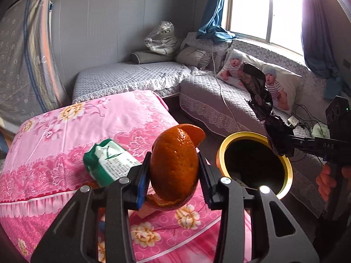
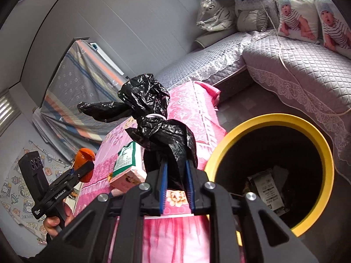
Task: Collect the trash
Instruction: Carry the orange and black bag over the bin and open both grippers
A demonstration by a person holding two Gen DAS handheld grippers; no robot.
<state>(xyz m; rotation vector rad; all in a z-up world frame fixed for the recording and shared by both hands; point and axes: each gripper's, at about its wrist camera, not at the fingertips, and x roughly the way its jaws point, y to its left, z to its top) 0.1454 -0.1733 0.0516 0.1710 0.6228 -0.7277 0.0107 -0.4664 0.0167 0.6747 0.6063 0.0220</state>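
Peel [image 1: 175,166] clamped in left tool [image 1: 174,175] | bag [image 2: 158,127] gripped by right tool [image 2: 176,188] | both carried toward bin [image 2: 272,118] for dumping.

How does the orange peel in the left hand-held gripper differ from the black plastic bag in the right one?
The orange peel is bright, stiff and curved like a shell; the black plastic bag is dark, crumpled and limp, tied with a white band.
The peel spreads the left hand-held gripper wide; the bag is squeezed thin in the right hand-held gripper.
Both are gripped near the yellow-rimmed bin.
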